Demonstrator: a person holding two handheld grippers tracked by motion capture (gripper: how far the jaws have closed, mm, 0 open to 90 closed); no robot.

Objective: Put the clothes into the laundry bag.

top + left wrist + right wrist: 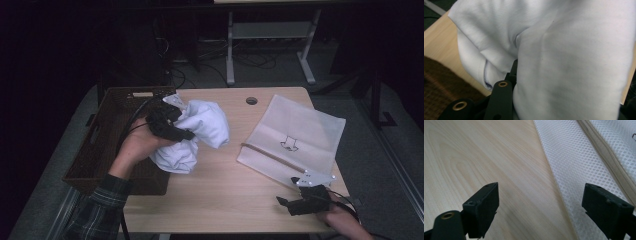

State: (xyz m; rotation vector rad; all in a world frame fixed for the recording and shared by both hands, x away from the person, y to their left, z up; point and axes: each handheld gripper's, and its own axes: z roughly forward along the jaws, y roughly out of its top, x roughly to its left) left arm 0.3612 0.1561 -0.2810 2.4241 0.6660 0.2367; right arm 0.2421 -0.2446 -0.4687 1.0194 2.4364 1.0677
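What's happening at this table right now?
A person is working with two handheld claws. The left claw is shut on a bunched white garment, held up over the wooden table beside a dark wicker basket. The right claw is open and holds nothing, low over the table at the near edge of a flat white mesh bag.

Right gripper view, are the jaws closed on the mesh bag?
No, the right gripper has its jaws wide apart, holding nothing, above the table and the mesh bag's edge.
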